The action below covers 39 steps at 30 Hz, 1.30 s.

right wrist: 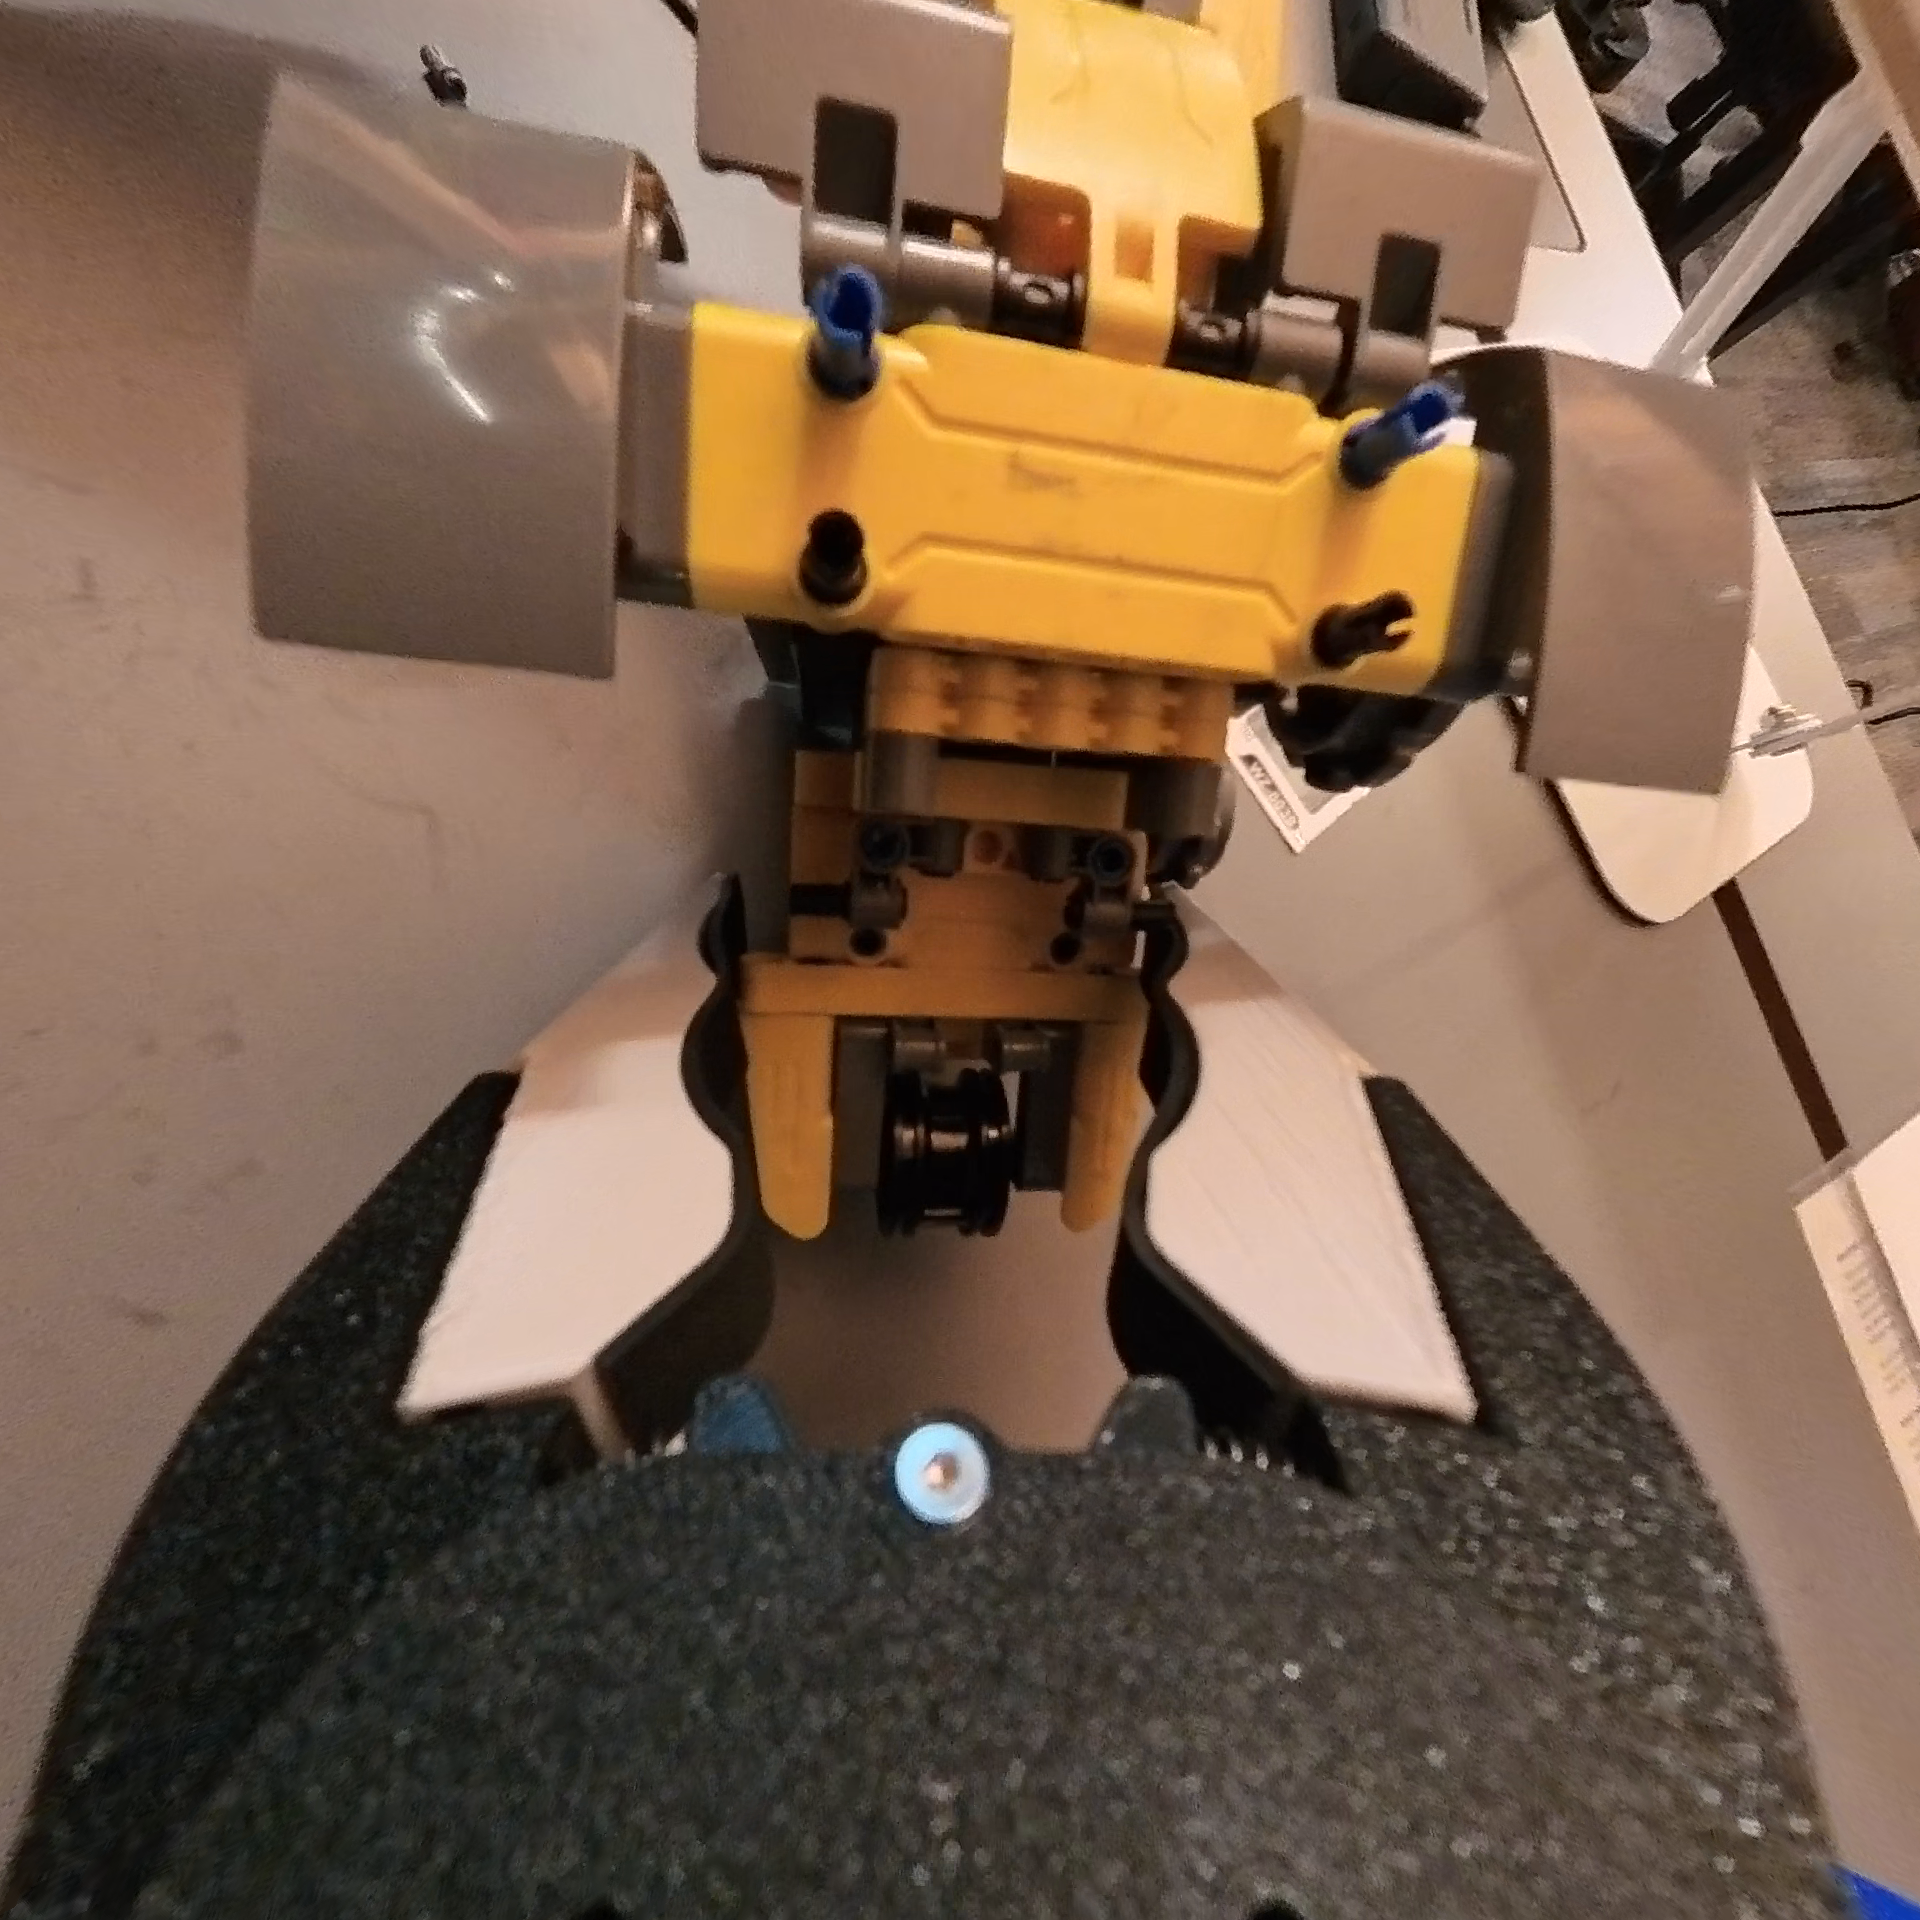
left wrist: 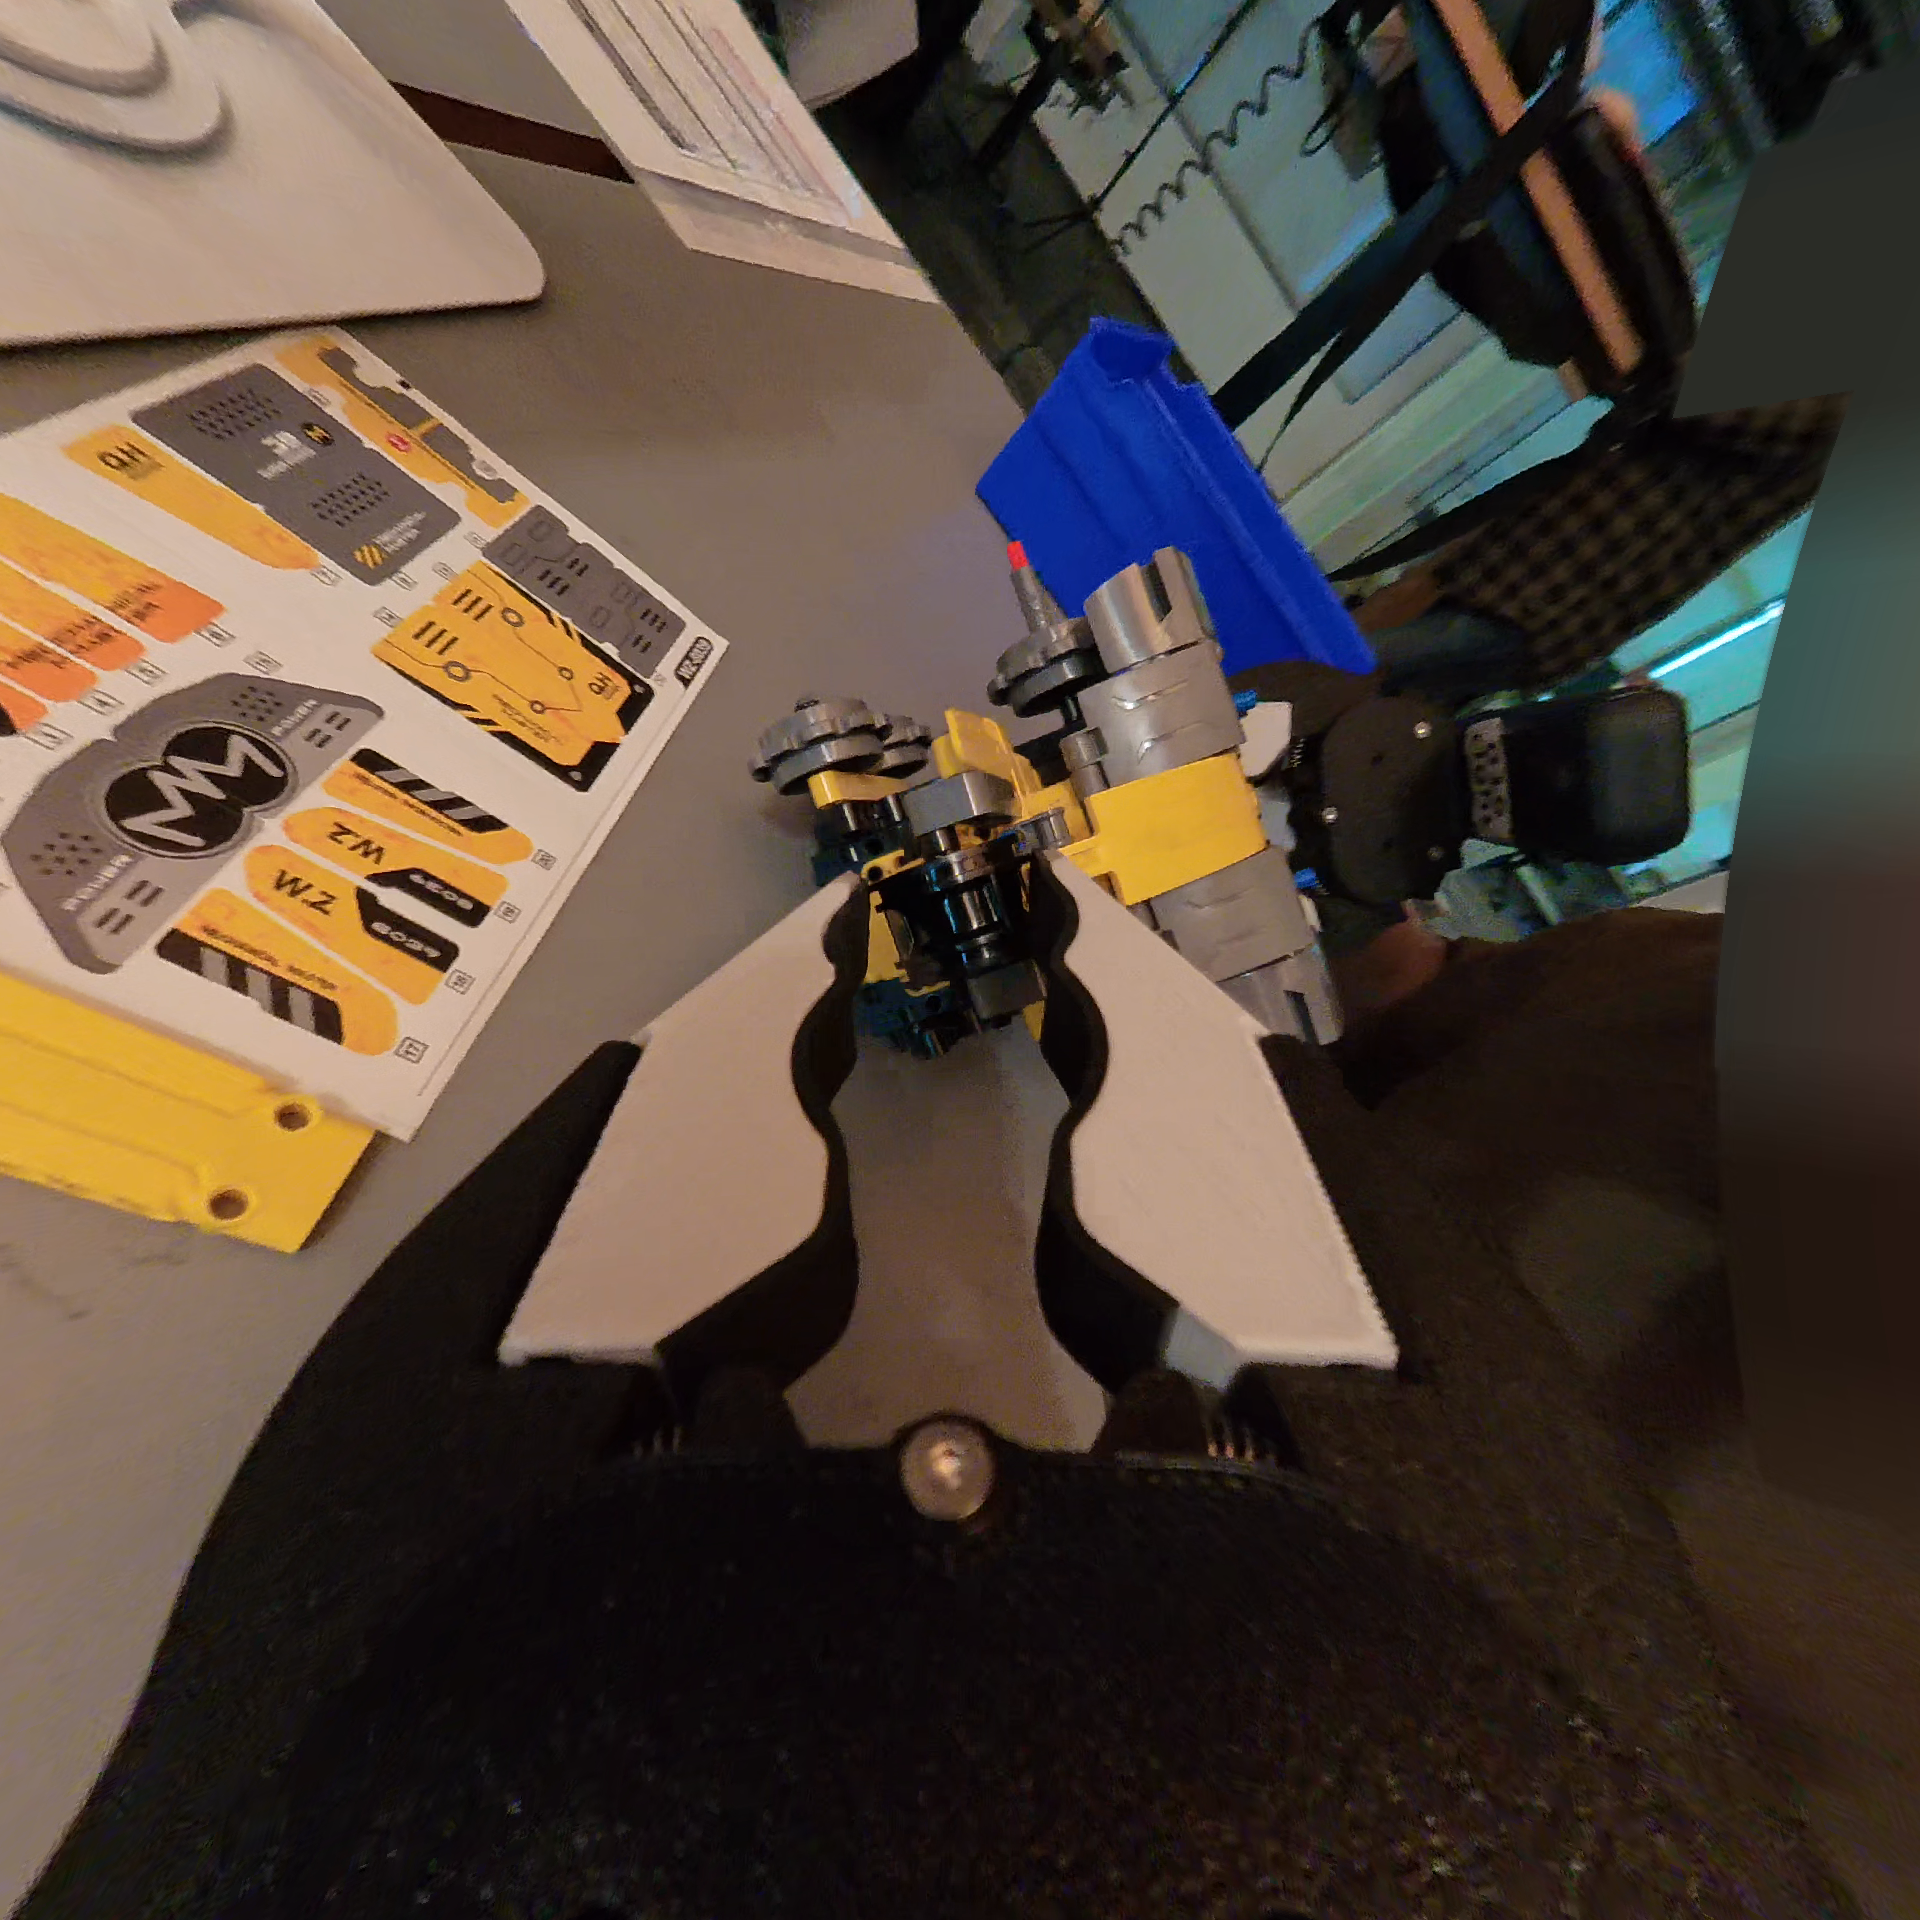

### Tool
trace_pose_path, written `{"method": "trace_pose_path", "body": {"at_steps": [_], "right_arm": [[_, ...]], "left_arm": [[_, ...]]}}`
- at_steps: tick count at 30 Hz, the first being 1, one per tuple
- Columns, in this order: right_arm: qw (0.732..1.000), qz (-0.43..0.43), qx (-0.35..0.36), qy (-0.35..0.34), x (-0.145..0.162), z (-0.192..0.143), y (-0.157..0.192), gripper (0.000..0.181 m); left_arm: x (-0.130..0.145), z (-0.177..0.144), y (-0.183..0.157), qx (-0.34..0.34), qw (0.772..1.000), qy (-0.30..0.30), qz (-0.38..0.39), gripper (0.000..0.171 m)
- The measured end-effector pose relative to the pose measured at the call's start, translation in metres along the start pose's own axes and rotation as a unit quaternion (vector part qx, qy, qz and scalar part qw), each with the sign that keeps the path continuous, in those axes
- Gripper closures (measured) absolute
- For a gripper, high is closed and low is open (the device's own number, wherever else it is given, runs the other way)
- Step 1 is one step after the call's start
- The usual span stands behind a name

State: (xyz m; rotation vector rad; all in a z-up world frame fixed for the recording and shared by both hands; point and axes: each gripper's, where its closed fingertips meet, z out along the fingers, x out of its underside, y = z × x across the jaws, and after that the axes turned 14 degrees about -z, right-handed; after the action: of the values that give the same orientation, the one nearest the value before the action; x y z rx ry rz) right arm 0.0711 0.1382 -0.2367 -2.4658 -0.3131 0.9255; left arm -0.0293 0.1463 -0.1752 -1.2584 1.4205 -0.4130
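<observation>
A yellow, grey and black brick-built model is held over the grey table. My left gripper is shut on it, its white fingers clamping a black cylindrical part at one end. The right gripper's black body shows behind the model. In the right wrist view the model fills the top, with a yellow panel, blue pins and two grey curved fenders. My right gripper is shut on the model's narrow yellow end, with a black wheel part between the fingers.
A sticker sheet and a flat yellow panel lie on the table to the left. A blue bin stands at the table's edge behind the model. A white board and a paper lie farther back. A small black pin lies on the table. Across from one pair of fingers to the other is roughly 12 centimeters.
</observation>
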Motion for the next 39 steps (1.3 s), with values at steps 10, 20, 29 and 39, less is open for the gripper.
{"method": "trace_pose_path", "body": {"at_steps": [10, 20, 29, 39], "right_arm": [[1.000, 0.010, -0.003, -0.024, -0.008, -0.004, -0.001, 0.105], [0.998, 0.034, -0.022, -0.052, -0.007, -0.013, -0.007, 0.107], [0.997, 0.045, 0.011, -0.058, 0.008, -0.023, -0.030, 0.119], [0.995, 0.064, 0.010, -0.072, 0.008, -0.026, -0.034, 0.110]], "left_arm": [[0.000, 0.001, 0.012, -0.044, 0.999, -0.002, 0.031, 0.142], [0.008, 0.009, 0.021, -0.023, 1.000, 0.019, -0.010, 0.141], [0.023, 0.022, 0.021, 0.023, 0.997, 0.057, -0.054, 0.144], [0.019, 0.019, 0.020, 0.059, 0.994, 0.047, -0.082, 0.145]]}}
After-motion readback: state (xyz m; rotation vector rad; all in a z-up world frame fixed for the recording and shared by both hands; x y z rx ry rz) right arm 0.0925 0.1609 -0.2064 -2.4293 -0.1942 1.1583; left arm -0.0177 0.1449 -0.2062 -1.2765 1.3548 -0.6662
